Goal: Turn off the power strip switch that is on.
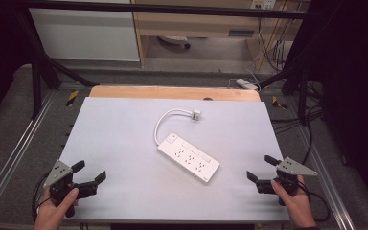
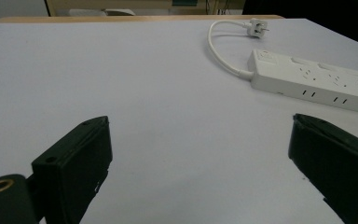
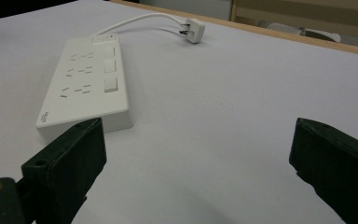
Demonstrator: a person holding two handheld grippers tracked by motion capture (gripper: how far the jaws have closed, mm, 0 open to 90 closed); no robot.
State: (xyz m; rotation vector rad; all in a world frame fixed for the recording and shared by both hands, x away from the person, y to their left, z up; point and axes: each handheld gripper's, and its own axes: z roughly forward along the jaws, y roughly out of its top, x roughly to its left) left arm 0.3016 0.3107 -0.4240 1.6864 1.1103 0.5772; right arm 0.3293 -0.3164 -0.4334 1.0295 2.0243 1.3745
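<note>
Your left gripper (image 1: 90, 171) sits at the near left corner of the white table (image 1: 124, 129), held in your left hand (image 1: 57, 203), and its two black jaws stand wide apart with nothing between them. In the left gripper view they frame bare tabletop, with the power strip beyond and to the right of them.

Your right gripper (image 1: 259, 167) is at the near right corner, gripped by your right hand (image 1: 292, 196), jaws likewise spread and empty. In the right gripper view the left jaw overlaps the strip's near end in the picture, though from above the two are well apart.

The white power strip (image 1: 188, 157) lies flat near the middle of the surface, set diagonally, roughly midway between your two grippers and touching neither. It carries three socket groups in a row with a rocker switch beside each, plus one more switch at the cord end.

A small dark mark sits on the corner of its face nearest your right gripper; it looks like a logo, but it is too small to read.

Its short white cord (image 1: 160, 123) loops toward the far edge and ends in a white plug (image 1: 195, 114) lying on the table, plugged into nothing.
</note>
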